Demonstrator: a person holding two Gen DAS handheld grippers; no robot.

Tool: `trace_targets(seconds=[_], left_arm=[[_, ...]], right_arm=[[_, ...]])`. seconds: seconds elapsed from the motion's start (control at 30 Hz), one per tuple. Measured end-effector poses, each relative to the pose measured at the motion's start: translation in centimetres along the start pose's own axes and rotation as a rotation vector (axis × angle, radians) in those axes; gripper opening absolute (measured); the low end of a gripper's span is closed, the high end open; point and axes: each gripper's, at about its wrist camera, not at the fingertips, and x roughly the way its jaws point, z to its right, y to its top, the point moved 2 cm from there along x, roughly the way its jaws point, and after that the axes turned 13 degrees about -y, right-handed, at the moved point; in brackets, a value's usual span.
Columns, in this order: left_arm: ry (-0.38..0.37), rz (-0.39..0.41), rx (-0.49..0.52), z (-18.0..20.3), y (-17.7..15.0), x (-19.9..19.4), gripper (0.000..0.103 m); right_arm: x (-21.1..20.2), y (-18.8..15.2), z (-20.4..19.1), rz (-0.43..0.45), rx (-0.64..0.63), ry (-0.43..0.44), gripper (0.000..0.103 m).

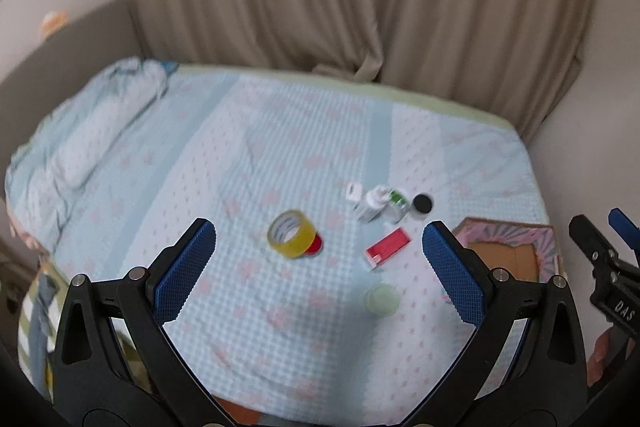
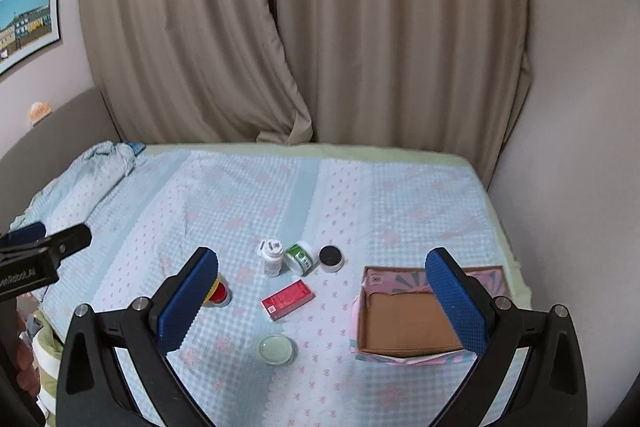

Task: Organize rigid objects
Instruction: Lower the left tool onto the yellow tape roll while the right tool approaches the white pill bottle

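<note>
Your two wrist cameras looked down from above the bed's (image 1: pixel 240 307) near edge toward the far curtain (image 2: pixel 320 27), sharing the scattered items.

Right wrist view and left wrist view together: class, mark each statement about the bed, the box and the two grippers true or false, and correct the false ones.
1. The cardboard box already holds the red carton. False: the box is empty; the red carton lies on the bedsheet.
2. The left gripper is open and holds nothing. True.
3. The tape roll is blue. False: it is yellowish.
4. The right gripper is open. True.
5. The black-lidded jar stands beside the green-labelled jar. True.
</note>
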Motion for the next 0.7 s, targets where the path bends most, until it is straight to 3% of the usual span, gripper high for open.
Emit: trace_targets(seconds=[0.33,0.53,0.7], left_arm=[[-0.048,-0.162,-0.078,-10.7,-0.9,12.9,0.102],[-0.159,-0.293,-0.07,-14.1,-4.5,22.5,0.102],[-0.228,-0.341,-0.179,-16.2,-7.4,28.0,0.102]], right_arm=[[12.7,-2.1,-8.1,-0.207,0.051,0.004,0.103],[19.9,-3.6,-12.3,-0.303,0.122,-0.008,0.103],[25.8,-5.0,-15.0,-0.362,0.146,-0.037,0.103]])
